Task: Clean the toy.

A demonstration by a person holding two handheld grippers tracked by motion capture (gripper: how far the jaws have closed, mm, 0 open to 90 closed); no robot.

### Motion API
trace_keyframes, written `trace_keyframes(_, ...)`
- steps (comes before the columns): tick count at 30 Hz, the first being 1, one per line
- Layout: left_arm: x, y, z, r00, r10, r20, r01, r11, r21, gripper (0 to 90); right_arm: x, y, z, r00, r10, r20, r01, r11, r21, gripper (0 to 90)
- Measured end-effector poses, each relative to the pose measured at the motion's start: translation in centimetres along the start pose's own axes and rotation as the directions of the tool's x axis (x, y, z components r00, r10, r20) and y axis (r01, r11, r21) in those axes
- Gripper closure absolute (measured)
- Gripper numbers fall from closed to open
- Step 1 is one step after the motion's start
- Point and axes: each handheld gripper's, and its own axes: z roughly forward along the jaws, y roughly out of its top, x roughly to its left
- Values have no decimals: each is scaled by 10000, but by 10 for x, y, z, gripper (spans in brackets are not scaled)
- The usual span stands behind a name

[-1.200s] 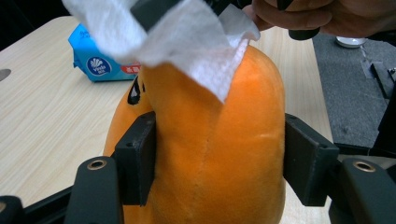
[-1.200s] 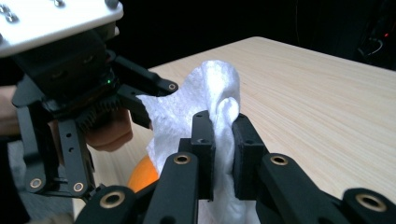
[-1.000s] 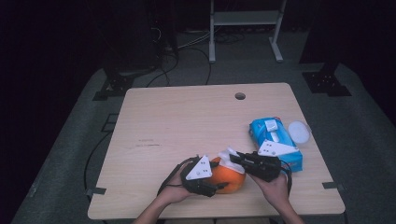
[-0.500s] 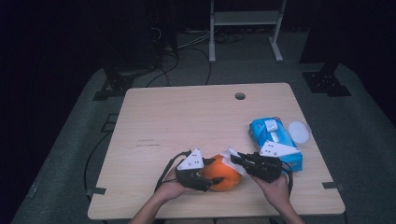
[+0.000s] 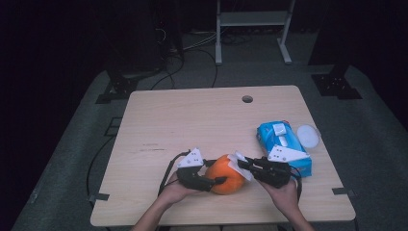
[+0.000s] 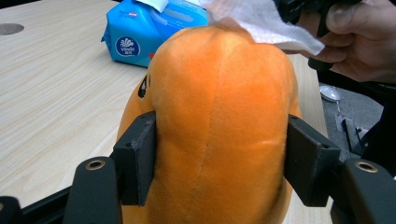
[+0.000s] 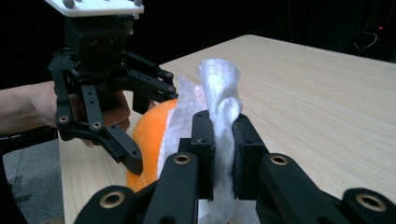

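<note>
Left gripper [image 5: 215,174] is clamped on the orange plush toy [image 5: 227,174], one jaw pressed to each side, holding it at the near edge of the table [image 5: 192,120]. Right gripper [image 5: 240,162] is pinched tight on a white wipe [image 5: 239,163], which drapes against the toy's top. Blue wipes pack [image 5: 281,144] lies just beyond the right hand [image 5: 284,192], white lid [image 5: 308,135] beside it.

Table evenly lit, surroundings dark, close-ups soft.
</note>
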Motion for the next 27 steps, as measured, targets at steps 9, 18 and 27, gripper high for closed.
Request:
trace_keyframes(9, -1, 3, 1, 9997, -224, -107, 224, 9997, -21, 359, -1, 1, 0, 9997, 228, 12, -228, 9997, -32, 807)
trace_keyframes(18, -5, 8, -1, 9998, -111, -179, 112, 9999, 34, 385, 2, 3, 2, 10000, 0, -36, 0, 10000, -47, 807)
trace_keyframes(27, -23, 19, 4, 9965, 621, -562, -592, 9969, 512, 397, 19, 11, 4, 9976, -468, -509, 448, 9981, -414, 807)
